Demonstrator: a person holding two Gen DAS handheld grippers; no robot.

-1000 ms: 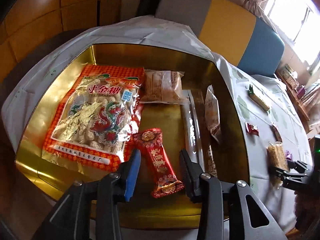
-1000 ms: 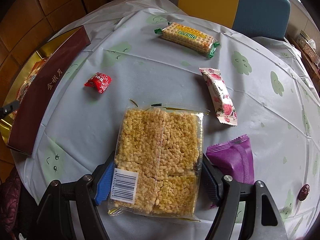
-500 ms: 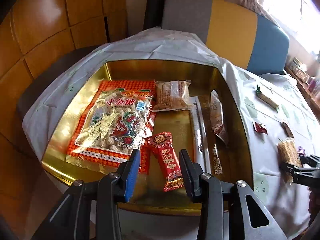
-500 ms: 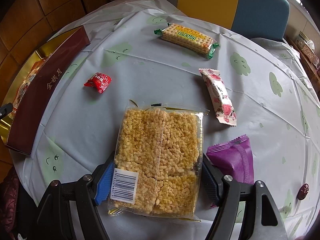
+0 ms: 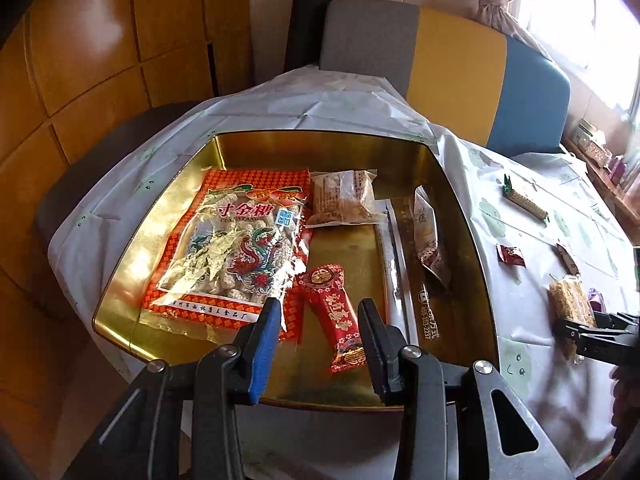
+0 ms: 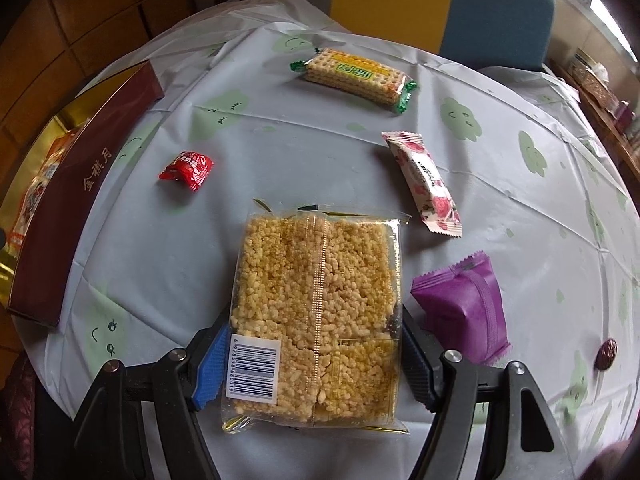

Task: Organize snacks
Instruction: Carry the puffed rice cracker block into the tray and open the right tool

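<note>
My right gripper (image 6: 310, 364) is shut on a clear pack of puffed-rice cakes (image 6: 316, 312), its fingers pressing both long sides, just above the tablecloth. It also shows in the left wrist view (image 5: 568, 312). My left gripper (image 5: 318, 336) is open and empty above the near edge of the gold tin box (image 5: 120, 300). In the box lie a big red-and-clear candy bag (image 5: 236, 248), a red wrapped snack (image 5: 334, 320) between my fingers' line, a small clear pastry pack (image 5: 344, 196) and a white packet (image 5: 428, 240).
On the tablecloth lie a cracker pack (image 6: 354, 76), a small red candy (image 6: 188, 168), a rose-print packet (image 6: 424, 184), a purple packet (image 6: 464, 308) and a dark date (image 6: 605, 354). The box's maroon wall (image 6: 80, 184) is at left. A colour-block chair (image 5: 452, 68) stands behind.
My left gripper has pulled back and up from the box, leaving the red wrapped snack lying in it. My right gripper has stayed shut on the rice-cake pack.
</note>
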